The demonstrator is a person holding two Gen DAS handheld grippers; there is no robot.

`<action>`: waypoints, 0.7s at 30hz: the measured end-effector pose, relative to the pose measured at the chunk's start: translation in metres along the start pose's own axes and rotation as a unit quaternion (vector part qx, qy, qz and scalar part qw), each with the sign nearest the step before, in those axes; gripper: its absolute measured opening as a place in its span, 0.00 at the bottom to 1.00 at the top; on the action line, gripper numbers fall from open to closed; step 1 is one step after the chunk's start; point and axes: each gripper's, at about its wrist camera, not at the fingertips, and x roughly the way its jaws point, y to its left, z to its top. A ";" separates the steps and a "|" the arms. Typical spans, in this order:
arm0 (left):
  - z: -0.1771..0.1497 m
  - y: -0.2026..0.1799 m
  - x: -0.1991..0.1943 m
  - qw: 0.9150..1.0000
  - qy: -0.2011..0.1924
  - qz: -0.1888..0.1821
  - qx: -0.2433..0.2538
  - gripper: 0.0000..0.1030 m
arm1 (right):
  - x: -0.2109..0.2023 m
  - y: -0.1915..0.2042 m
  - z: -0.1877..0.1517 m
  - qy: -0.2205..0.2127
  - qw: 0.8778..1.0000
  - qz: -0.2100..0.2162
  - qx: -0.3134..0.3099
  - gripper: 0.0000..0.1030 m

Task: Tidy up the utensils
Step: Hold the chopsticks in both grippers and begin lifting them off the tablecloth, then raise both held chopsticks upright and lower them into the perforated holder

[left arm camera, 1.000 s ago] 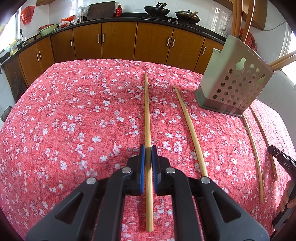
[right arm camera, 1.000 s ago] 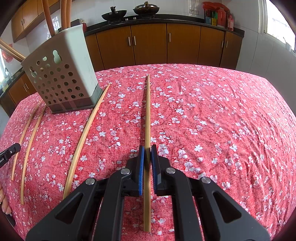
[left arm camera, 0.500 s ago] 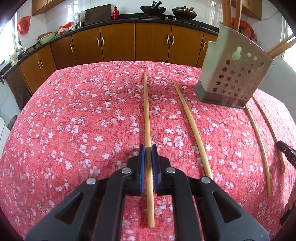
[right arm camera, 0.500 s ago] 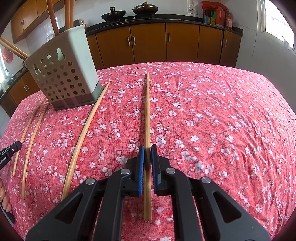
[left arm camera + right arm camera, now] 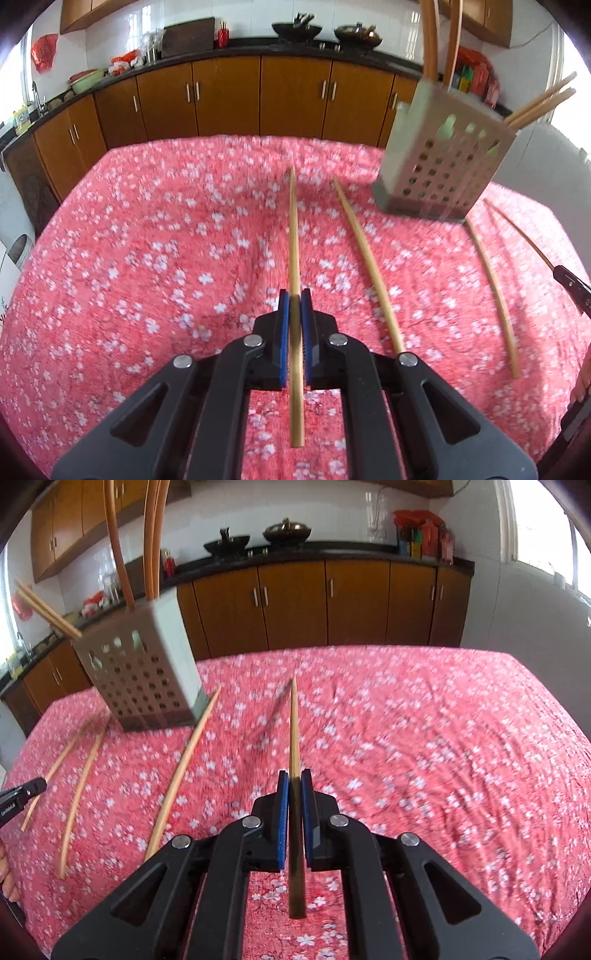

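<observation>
Lifting now off the floral cloth where they lay a second ago, both grippers' fingers pinch one pale bamboo chopstick each: left gripper (image 5: 294, 302), right gripper (image 5: 294, 781).

Both chopsticks have come up off the tabletop (image 5: 110, 295). The left tongs (image 5: 294, 310) have raised their chopstick (image 5: 294, 236) so its far tip hangs above the cloth, and the right tongs (image 5: 294, 790) have lifted theirs (image 5: 294, 731) higher, a shadow (image 5: 273, 709) now showing beneath it. Both views have tilted up and blurred.
</observation>
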 end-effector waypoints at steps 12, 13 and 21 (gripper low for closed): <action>0.040 -0.001 -0.078 0.994 -0.106 -0.008 -0.001 0.07 | -0.052 -0.009 0.042 -0.093 0.995 0.012 0.023 0.07; 0.044 -0.002 -0.083 0.994 -0.113 -0.008 -0.001 0.07 | -0.057 -0.009 0.047 -0.102 0.994 0.016 0.025 0.07; 0.082 -0.016 -0.127 0.986 -0.165 -0.029 0.011 0.07 | -0.091 0.000 0.085 -0.148 0.985 0.073 0.043 0.07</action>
